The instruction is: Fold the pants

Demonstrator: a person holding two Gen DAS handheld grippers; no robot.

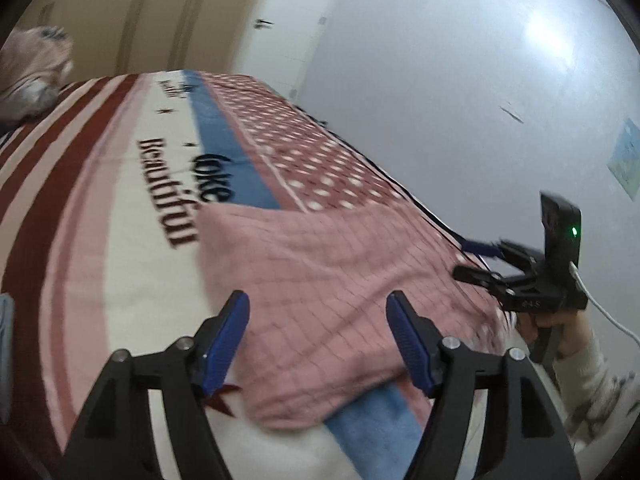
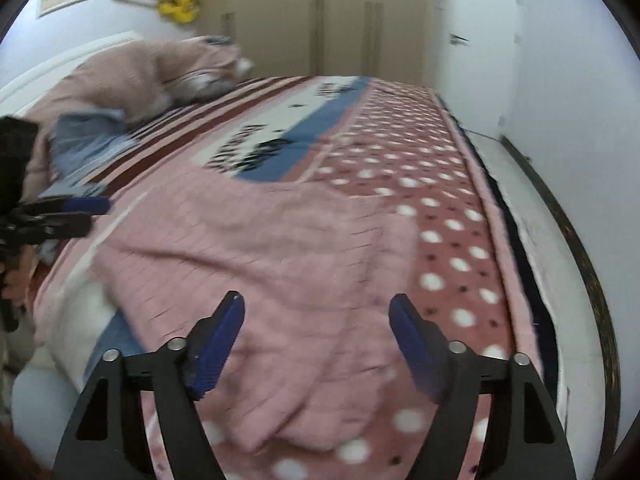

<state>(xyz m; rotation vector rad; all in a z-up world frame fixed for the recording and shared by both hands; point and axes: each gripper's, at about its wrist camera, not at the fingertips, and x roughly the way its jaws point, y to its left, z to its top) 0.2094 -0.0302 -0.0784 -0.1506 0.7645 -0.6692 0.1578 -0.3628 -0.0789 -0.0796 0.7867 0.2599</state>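
The pink checked pants (image 1: 320, 280) lie spread on the bed blanket; they also show in the right wrist view (image 2: 272, 256). My left gripper (image 1: 318, 304) is open and empty, its blue-padded fingers a little above the near edge of the pants. My right gripper (image 2: 318, 306) is open and empty above the pants' near end. The right gripper also shows in the left wrist view (image 1: 480, 260) at the right edge of the pants. The left gripper shows in the right wrist view (image 2: 86, 214) at the far left.
The bed blanket (image 1: 120, 200) has red stripes, a blue band, white dots and black lettering. A pink and grey pile of bedding (image 2: 152, 72) lies at the head of the bed. A white wall (image 1: 440, 80) runs along the bed's right side. Wardrobe doors (image 2: 360, 20) stand beyond.
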